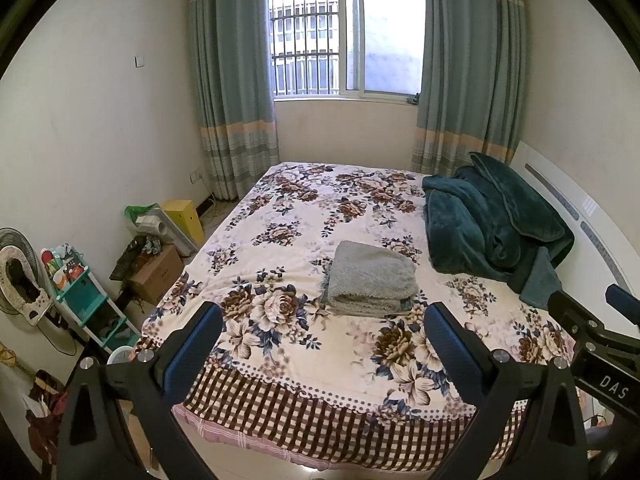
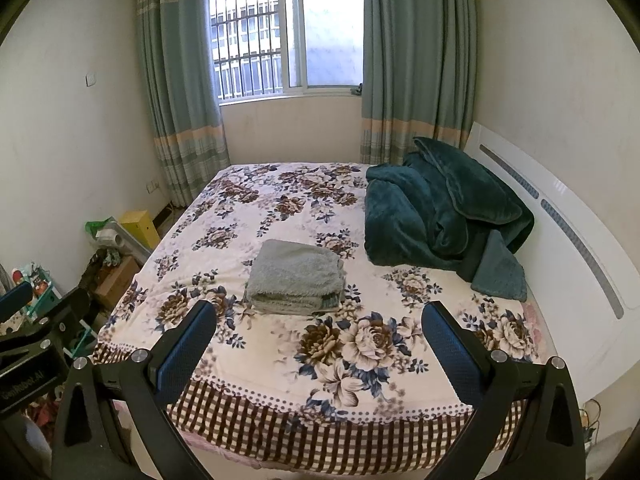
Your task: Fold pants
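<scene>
Grey fleecy pants [image 1: 372, 278] [image 2: 296, 276] lie folded into a compact stack near the middle of the flowered bedspread [image 1: 304, 216] [image 2: 260, 216]. My left gripper [image 1: 322, 318] hovers over the foot of the bed, open, well short of the stack, with nothing between its blue pads. My right gripper [image 2: 318, 316] is likewise open and empty, held back from the pants. The right gripper's body [image 1: 600, 336] shows at the right edge of the left wrist view, and the left gripper's body [image 2: 36, 332] at the left edge of the right wrist view.
A dark teal blanket [image 1: 496, 228] [image 2: 444, 216] is heaped at the bed's right side against a white headboard [image 2: 560, 216]. Cardboard boxes [image 1: 156, 272], a teal shelf [image 1: 86, 304] and a fan [image 1: 20, 268] crowd the floor left of the bed. Curtains frame a window [image 1: 344, 36].
</scene>
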### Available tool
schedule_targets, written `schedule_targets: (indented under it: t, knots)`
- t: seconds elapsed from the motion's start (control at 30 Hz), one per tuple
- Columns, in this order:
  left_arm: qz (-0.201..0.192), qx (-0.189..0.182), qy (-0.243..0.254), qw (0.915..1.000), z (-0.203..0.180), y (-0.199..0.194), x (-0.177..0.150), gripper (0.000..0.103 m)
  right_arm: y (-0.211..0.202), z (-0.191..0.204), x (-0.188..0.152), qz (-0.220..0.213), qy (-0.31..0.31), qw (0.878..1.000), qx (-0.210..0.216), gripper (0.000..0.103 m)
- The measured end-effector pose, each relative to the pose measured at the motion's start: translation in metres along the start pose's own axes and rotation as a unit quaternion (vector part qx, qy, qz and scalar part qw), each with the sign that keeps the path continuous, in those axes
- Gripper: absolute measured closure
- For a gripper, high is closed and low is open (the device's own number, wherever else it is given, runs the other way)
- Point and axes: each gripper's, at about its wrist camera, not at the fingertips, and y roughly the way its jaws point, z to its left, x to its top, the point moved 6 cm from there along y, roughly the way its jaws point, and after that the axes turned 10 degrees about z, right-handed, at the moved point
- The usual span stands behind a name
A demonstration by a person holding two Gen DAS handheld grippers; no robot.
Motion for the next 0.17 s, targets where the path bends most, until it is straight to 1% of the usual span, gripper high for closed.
schedule_targets:
  t: [0.17]
  knots:
    - [-0.004,-0.002,0.003,1.0000,0.0028,0.0005,0.0049,0.000,0.0011,0.0016,-0.0008,0.002,0.000,1.000,0.000,0.000]
